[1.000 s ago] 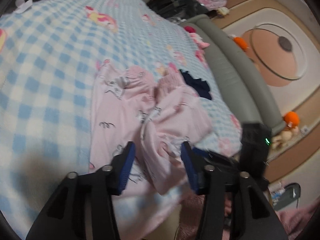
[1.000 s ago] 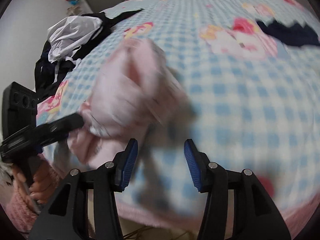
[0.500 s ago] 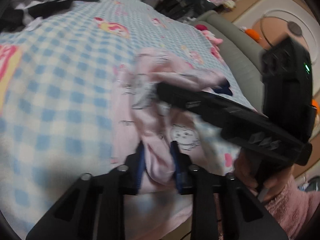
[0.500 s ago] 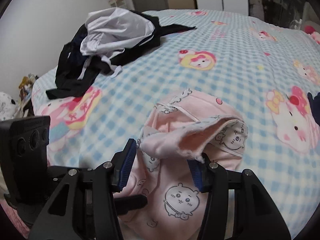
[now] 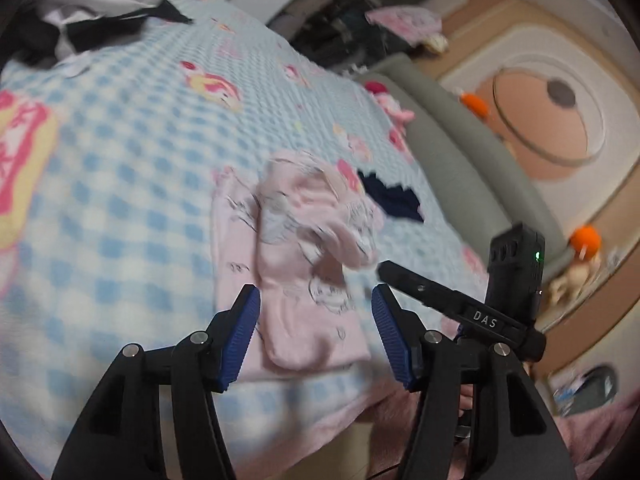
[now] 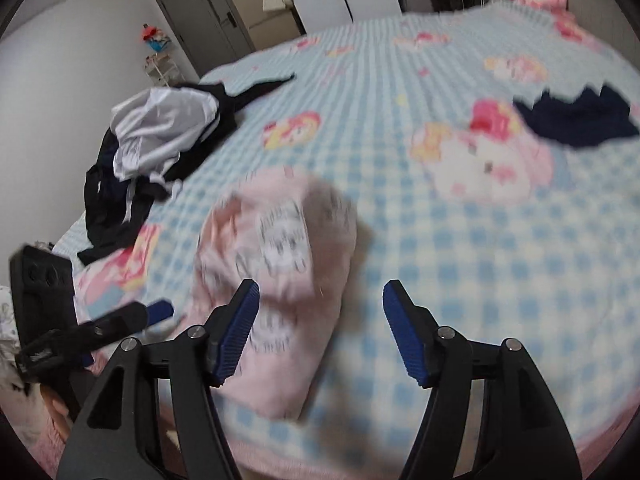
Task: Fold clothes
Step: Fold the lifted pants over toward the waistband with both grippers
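Both my tongs, left (image 5: 316,322) and right (image 6: 320,318), gape wide, holding nothing. The pink garment (image 5: 304,264) lies bunched over itself just ahead of them, only roughly folded. The dark pile (image 6: 160,152) far left looks unfolded.

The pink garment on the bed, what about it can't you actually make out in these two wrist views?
- Cartoon print on the pink garment: smeared by motion blur in both views.
- Its near edge in the right wrist view: partly behind a finger of the right gripper.
- Neatness of the fold: layers blurred, cannot tell.
- What kind of garment it is: bunched up, unclear.
- Left gripper open, holding nothing.
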{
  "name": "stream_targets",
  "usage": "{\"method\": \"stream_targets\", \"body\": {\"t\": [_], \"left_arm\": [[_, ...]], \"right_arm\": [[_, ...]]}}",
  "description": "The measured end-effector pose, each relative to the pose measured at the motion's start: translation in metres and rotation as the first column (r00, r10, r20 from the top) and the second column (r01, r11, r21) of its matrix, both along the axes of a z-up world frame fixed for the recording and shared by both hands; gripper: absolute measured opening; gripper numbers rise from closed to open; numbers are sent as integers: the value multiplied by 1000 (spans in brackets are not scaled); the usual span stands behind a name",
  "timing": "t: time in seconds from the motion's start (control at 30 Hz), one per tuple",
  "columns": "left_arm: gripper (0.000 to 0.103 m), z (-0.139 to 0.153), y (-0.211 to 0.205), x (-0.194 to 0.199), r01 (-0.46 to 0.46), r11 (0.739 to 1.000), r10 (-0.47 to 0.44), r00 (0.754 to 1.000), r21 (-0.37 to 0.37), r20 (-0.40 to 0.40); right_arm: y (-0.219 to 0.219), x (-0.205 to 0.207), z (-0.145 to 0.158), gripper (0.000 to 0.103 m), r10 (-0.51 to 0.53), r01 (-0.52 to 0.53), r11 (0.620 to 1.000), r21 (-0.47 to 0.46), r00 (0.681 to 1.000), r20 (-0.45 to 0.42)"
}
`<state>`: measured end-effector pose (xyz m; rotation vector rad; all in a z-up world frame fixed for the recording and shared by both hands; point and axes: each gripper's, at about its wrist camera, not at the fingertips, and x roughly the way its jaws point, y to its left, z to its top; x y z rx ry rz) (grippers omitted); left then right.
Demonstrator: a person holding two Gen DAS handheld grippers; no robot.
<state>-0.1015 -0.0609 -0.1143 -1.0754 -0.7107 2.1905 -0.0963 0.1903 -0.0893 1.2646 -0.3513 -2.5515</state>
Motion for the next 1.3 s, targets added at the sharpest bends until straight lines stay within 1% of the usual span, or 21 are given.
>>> {"method": "stream_targets", "body": {"t": [0.07,0.13,0.17,0.2,0.23,0.27,0.3,0.47,0.6,0.63,0.73,0.77,0.8,0.87,1.0,1.07,1.1,1.17,1.2,1.23,1.3], "left_arm": [[58,-6,12,-1,11,998,-10,1000,-62,26],[44,-13,22,-5,20,992,-13,998,-123,55],[34,-11,22,-4,13,991,-6,999,-132,51],[24,-8,19,-2,1,991,4,999,-134,42],[21,-5,17,0,-10,991,15,999,-136,32],[13,-2,15,2,-21,990,25,999,-138,22],[11,2,12,4,-33,990,35,999,-139,13],[9,17,0,14,-90,985,86,996,-146,-36],[9,6,-18,9,-133,975,141,990,-180,28],[9,-2,-19,5,-113,978,125,990,-173,64],[13,-23,-19,-6,-58,987,82,983,-148,162],[15,-23,-17,-7,-56,988,79,983,-144,165],[20,-20,-15,-8,-55,989,77,984,-140,160],[29,-6,-14,-3,-84,978,104,990,-192,95],[31,25,-12,5,-145,944,136,989,-297,-52],[31,35,-3,-1,-78,949,52,994,-305,-92],[31,38,3,-5,-18,947,-12,996,-320,-91],[30,39,21,-16,113,926,-146,987,-361,-66],[30,37,33,-24,148,910,-184,981,-387,-55],[31,35,46,-33,174,893,-212,976,-415,-48],[30,30,57,-50,187,876,-225,974,-445,-33]], "right_arm": [[1,5,-5,66,2,-1,1000,-27,1000,13],[-2,8,-7,66,13,-12,998,-58,1000,18],[-5,9,-8,66,30,-29,998,-51,999,25],[-9,10,-11,66,45,-44,999,-25,998,34],[-12,11,-14,66,53,-54,998,12,998,44],[-16,12,-18,66,58,-61,997,52,997,54],[-21,14,-22,66,63,-69,993,92,996,64],[-24,21,-23,66,66,-71,994,81,996,62],[-28,20,-9,68,69,-69,995,69,998,12],[-29,19,-9,72,74,-75,995,70,997,13],[-39,18,-23,73,96,-103,988,113,993,66],[-42,17,-32,73,99,-112,984,141,990,97],[-42,17,-41,72,92,-112,980,163,988,122],[-38,18,-47,72,71,-95,980,176,988,139],[-20,22,-24,72,38,-48,991,124,996,82],[-13,16,-13,72,29,-35,992,119,998,54],[-12,11,-9,72,35,-41,992,120,998,51],[-12,0,-5,72,47,-54,990,129,997,53],[-14,-6,-6,72,54,-62,988,141,997,63],[-17,-10,-8,72,61,-71,986,150,996,71],[-24,-15,-14,72,73,-86,984,155,994,87]]}}
